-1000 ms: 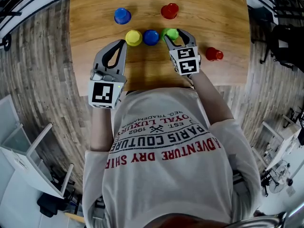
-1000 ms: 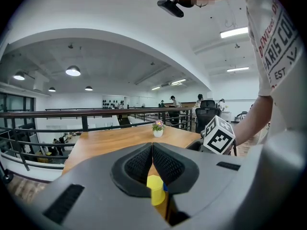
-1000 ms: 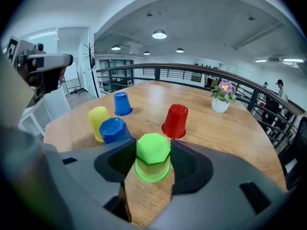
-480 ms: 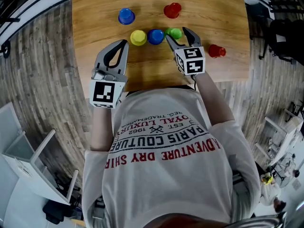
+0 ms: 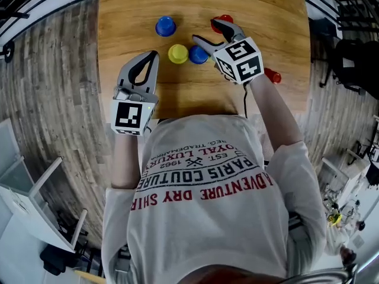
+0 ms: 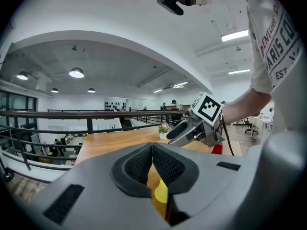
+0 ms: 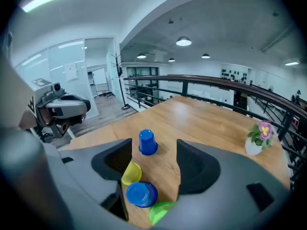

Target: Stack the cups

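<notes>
Your right gripper [image 5: 211,31] has lifted away from the green cup [image 7: 160,212]. Its jaws have just been opening and now stand spread on nothing (the cup stands free below). Every cup sits mouth down, none nested: the yellow cup [image 5: 177,53] just beside the near blue cup [image 5: 198,54], the far blue cup [image 5: 165,25] apart, and the right red cup [image 5: 272,75] toward the worktop's [image 5: 118,16] right edge. Your left gripper [image 5: 155,54] has its jaws pressed together, empty, with bare wood around it.
</notes>
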A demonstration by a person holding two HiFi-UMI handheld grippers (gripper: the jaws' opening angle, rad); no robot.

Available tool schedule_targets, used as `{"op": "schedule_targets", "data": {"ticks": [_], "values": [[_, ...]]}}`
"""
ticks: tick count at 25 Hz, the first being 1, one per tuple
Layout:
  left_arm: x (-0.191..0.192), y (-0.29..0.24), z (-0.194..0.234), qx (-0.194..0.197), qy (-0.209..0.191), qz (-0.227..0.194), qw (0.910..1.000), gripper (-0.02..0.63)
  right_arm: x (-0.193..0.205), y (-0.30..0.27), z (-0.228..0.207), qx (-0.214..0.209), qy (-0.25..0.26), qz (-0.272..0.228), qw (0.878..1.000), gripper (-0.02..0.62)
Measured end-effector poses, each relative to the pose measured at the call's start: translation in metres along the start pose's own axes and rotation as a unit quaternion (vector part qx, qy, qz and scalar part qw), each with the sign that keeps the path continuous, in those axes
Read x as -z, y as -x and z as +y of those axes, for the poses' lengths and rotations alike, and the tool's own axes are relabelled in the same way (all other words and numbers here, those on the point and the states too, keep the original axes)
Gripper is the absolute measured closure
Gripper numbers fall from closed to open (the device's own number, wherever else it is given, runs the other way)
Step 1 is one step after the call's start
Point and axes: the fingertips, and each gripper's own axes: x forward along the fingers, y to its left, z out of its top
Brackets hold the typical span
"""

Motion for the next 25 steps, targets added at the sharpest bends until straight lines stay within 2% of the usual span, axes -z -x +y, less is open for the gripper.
{"op": "schedule_targets", "data": {"ticks": [5, 10, 18, 24, 25], "values": [[0.001, -0.005, 0.009, -0.040, 0.017, 0.005, 0.9990, 0.589, -0.014, -0.041, 0.015, -0.064, 0.044, 0.038, 0.996, 0.302], [0.004, -0.004, 0.022, -0.071, 0.025, 0.009, 0.9971, 0.589, -0.008, -0.078, 0.024, -0.089, 0.041, 0.075, 0.992, 0.302], [0.019, 0.001, 0.038, -0.102, 0.043, 0.020, 0.9937, 0.589, 0.011, -0.130, 0.030, -0.086, 0.052, 0.134, 0.986, 0.302], [0.021, 0.003, 0.046, -0.111, 0.047, 0.020, 0.9925, 0.589, 0.017, -0.147, 0.028, -0.070, 0.055, 0.147, 0.985, 0.306], [0.021, 0.002, 0.045, -0.111, 0.047, 0.020, 0.9926, 0.589, 0.018, -0.147, 0.027, -0.067, 0.054, 0.149, 0.985, 0.325]]}}
